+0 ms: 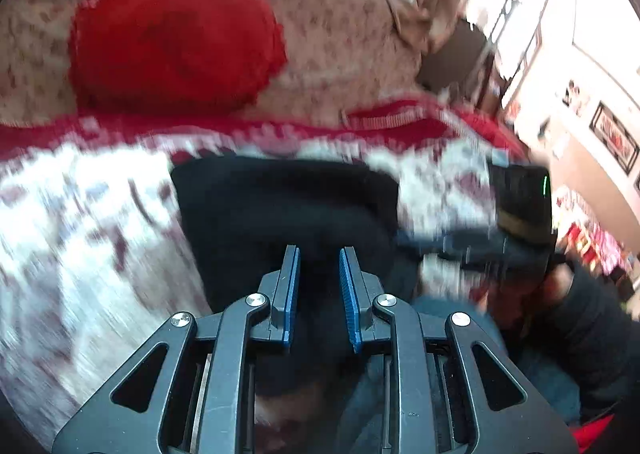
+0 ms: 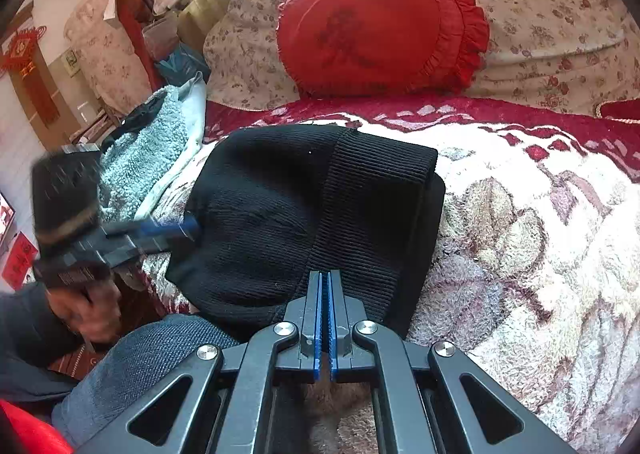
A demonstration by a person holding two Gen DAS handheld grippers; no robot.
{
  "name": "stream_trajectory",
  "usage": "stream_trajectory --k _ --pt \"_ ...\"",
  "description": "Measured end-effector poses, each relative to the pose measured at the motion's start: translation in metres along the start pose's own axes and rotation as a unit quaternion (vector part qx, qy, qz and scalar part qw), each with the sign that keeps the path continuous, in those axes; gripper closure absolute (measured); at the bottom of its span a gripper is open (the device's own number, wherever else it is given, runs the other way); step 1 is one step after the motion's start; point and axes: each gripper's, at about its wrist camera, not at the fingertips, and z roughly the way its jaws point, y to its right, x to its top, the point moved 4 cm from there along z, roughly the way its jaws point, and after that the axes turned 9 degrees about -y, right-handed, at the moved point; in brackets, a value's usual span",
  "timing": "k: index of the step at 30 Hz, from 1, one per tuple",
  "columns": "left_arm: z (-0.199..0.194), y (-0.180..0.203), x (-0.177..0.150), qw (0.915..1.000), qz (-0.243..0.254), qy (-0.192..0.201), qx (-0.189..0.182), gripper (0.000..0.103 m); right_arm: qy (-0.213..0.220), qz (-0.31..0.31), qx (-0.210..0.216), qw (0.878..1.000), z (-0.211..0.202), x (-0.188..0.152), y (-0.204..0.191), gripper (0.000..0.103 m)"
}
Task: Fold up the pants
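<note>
Black pants [image 2: 304, 214] lie folded on the bed blanket [image 2: 520, 234], straight ahead of both grippers; right gripper [image 2: 325, 294] jaws clamped on the near ribbed edge; left gripper [image 1: 319, 274] jaws apart over cloth, gripping nothing; view blurred; long axis runs L-R.

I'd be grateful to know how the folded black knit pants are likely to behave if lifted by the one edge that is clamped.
The black knit pants would probably sag and unfold: they lie as soft layers on the fleece blanket. They look light, being thin ribbed fabric. Slipping seems unlikely, since the right hand-held gripper has its jaws shut on the ribbed edge, while the left hand-held gripper is open.
</note>
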Motion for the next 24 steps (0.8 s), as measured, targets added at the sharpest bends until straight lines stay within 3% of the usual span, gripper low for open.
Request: stream_trajectory --k 4,6,8,9,16,19,22,24 --pt "0.010 -0.032 0.038 0.9977 -0.035 0.010 0.056 0.082 0.000 0.000 -0.013 1.000 0.002 0.001 -0.002 0.103" --pt "0.031 -0.044 0.045 0.9953 -0.038 -0.020 0.087 0.082 0.003 -0.004 -0.015 1.000 0.001 0.001 -0.004 0.103" --pt "0.065 -0.050 0.036 0.9880 -0.030 -0.080 0.129 0.082 0.015 0.002 -0.001 1.000 -0.004 0.003 -0.003 0.103" --pt "0.064 -0.050 0.035 0.9877 -0.019 -0.068 0.140 0.082 0.029 0.001 -0.003 1.000 -0.010 0.004 -0.004 0.103" --pt "0.058 -0.048 0.034 0.9871 -0.040 -0.054 0.145 0.084 0.144 -0.043 -0.004 0.989 -0.055 0.037 -0.032 0.102" --pt "0.061 -0.042 0.035 0.9846 -0.036 -0.051 0.163 0.084 0.116 -0.049 -0.045 0.991 -0.030 0.061 -0.038 0.102" --pt "0.064 -0.037 0.034 0.9827 -0.038 -0.047 0.175 0.084 0.021 0.002 -0.128 0.992 0.027 0.061 0.005 0.103" --pt "0.066 -0.034 0.034 0.9805 -0.034 -0.044 0.189 0.084 0.058 0.043 -0.078 0.994 0.028 0.052 0.027 0.103"
